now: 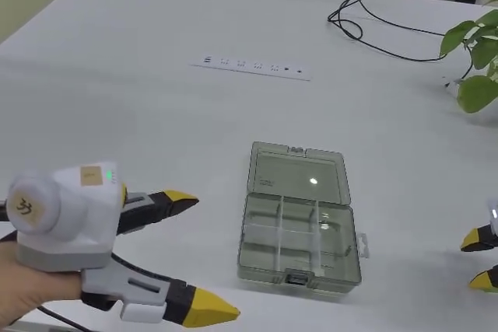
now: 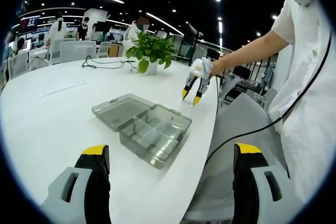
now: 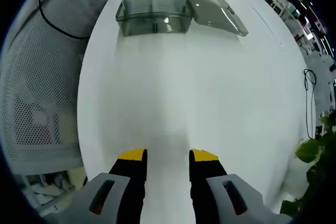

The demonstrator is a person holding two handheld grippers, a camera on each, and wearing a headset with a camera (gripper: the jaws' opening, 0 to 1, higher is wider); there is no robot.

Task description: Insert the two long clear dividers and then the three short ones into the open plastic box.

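My left tool (image 1: 207, 258) fills the lower left of the head view, jaws wide apart and empty. My right tool (image 1: 471, 262) pokes in at the lower right edge, jaws slightly apart, also empty. Between them, at lower centre, the plastic box (image 1: 334, 271) lies open on the white tabletop (image 1: 140, 130), with its lid (image 1: 298, 172) flat behind it and clear dividers (image 1: 281, 227) standing inside. Farther up are a flat white strip (image 1: 253, 66), a black cable (image 1: 366, 25) and a leafy plant (image 1: 475, 52).
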